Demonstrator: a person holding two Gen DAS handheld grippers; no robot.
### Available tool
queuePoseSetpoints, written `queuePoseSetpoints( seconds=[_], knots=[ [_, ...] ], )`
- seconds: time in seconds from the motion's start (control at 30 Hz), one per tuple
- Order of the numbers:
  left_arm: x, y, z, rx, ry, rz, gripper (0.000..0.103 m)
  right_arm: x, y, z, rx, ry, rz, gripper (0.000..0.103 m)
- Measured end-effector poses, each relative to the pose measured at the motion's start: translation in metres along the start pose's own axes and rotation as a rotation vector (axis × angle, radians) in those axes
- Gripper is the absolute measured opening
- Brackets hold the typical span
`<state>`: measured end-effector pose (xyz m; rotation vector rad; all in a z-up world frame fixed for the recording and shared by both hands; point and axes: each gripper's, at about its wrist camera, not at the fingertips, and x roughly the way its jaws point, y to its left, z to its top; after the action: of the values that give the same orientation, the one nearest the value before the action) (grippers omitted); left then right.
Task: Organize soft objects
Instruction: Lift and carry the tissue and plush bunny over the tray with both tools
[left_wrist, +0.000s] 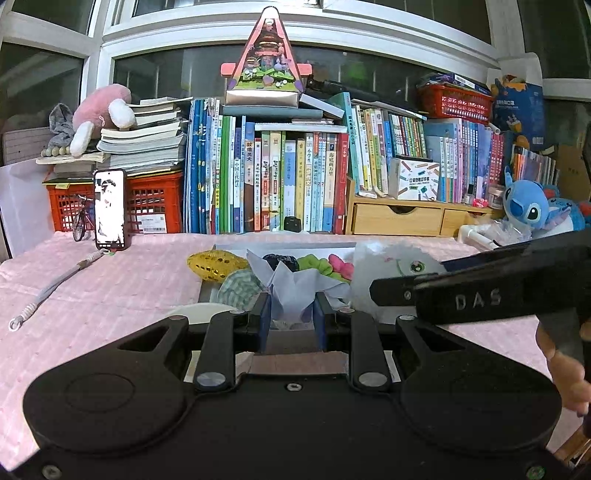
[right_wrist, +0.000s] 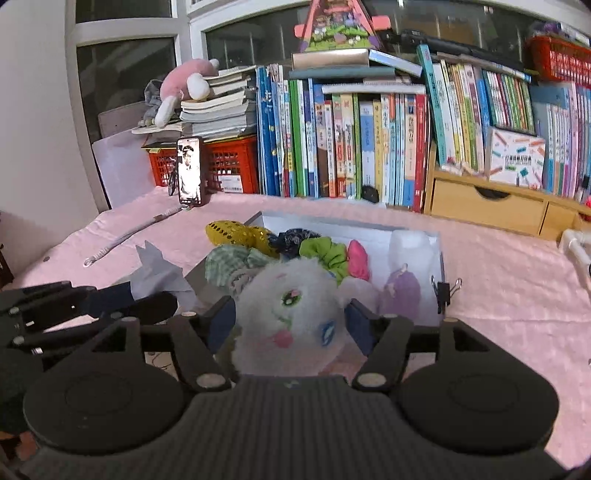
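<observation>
My left gripper (left_wrist: 291, 314) is shut on a pale blue-white cloth (left_wrist: 295, 288), held just in front of the white box (right_wrist: 369, 225). My right gripper (right_wrist: 291, 317) is shut on a white fluffy plush with a stitched face (right_wrist: 291, 325), held low at the box's near edge; the plush also shows in the left wrist view (left_wrist: 395, 266). In the box lie a green scrunchie (right_wrist: 327, 251), a dark blue scrunchie (right_wrist: 291, 240), a pink soft item (right_wrist: 358, 258) and a purple plush (right_wrist: 402, 291). A yellow sequin item (right_wrist: 236, 232) and a green checked scrunchie (right_wrist: 225, 266) rest at its left edge.
The table wears a pink cloth (left_wrist: 110, 288). A phone (left_wrist: 109, 208) stands at the back left beside red crates (left_wrist: 155, 206). A coiled lanyard (left_wrist: 48, 291) lies at the left. Books (left_wrist: 277, 177) and wooden drawers (left_wrist: 399, 218) line the back. A black binder clip (right_wrist: 445, 290) grips the box's right wall.
</observation>
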<state>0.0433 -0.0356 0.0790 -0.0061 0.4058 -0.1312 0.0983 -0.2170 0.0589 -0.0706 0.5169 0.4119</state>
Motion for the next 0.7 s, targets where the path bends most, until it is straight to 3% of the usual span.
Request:
queuePoseSetpoints(
  seconds=[0.03, 0.07, 0.17, 0.7],
  knots=[
    [0.001, 0.000, 0.001, 0.003, -0.001, -0.001, 0.023, 0.000, 0.002, -0.001, -0.006, -0.007, -0.006, 0.073],
    [0.002, 0.000, 0.002, 0.005, -0.001, -0.002, 0.023, -0.001, 0.003, -0.003, -0.011, -0.012, -0.006, 0.061],
    [0.005, 0.001, 0.005, 0.006, 0.004, -0.013, 0.023, -0.004, 0.006, -0.004, -0.023, -0.025, -0.019, 0.049],
    [0.016, 0.010, 0.039, 0.013, 0.015, -0.068, 0.023, -0.022, 0.003, 0.010, -0.005, -0.116, -0.045, 0.046]
  ],
)
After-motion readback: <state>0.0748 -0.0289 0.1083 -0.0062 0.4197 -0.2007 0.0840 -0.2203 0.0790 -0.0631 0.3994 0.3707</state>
